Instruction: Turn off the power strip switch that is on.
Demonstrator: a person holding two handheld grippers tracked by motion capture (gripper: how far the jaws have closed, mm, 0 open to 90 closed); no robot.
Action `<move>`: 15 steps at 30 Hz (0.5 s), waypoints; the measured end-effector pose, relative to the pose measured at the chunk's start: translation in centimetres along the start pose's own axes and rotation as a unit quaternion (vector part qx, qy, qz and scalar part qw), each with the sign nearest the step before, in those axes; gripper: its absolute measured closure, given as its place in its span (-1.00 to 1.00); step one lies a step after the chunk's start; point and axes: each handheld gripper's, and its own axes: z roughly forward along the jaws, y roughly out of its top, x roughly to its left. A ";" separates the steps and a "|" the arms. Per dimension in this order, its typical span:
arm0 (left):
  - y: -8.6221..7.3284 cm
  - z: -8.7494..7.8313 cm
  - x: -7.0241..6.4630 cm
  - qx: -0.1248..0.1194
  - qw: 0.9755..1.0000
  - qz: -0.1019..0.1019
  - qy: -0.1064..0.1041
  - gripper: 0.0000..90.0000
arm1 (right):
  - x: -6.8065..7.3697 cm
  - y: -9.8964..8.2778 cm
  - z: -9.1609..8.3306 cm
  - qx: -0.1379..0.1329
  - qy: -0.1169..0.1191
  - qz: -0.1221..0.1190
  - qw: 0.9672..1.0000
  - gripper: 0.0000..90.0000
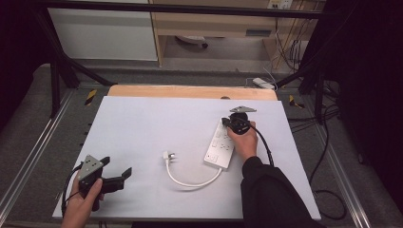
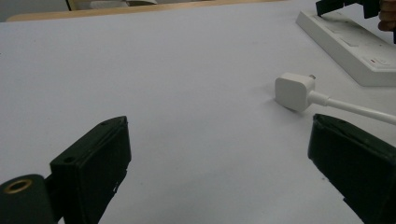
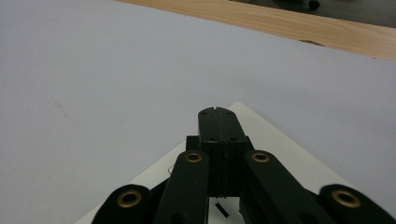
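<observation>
A white power strip [image 1: 220,145] lies on the right half of the white table sheet [image 1: 142,128], with its long side running from near to far. The right gripper [image 1: 236,124] is over the far end of the strip, and the person's right hand [image 1: 244,142] rests on the strip's right edge. In the right gripper view its two black jaws are pressed flat together with nothing between them, and their tips [image 3: 218,113] are above the corner of the strip [image 3: 275,149] (if they touch the surface, I cannot tell).

From the near end of the strip a white cable [image 1: 192,183] makes a curve to the left and ends at the white plug [image 1: 167,156], which lies on the sheet near the middle, well apart from both grippers.

The left gripper [image 1: 116,176] is at the near left corner of the sheet, held by the left hand [image 1: 83,202]. Its jaws stand wide apart and hold nothing; in the left gripper view the plug [image 2: 294,91] lies farther off, just beyond the right jaw.
</observation>
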 end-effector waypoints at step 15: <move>0.0 0.0 0.0 0.001 1.000 0.002 0.000 -0.87 | 0.1 -0.2 -0.1 -0.004 0.002 -0.005 1.000 1.00</move>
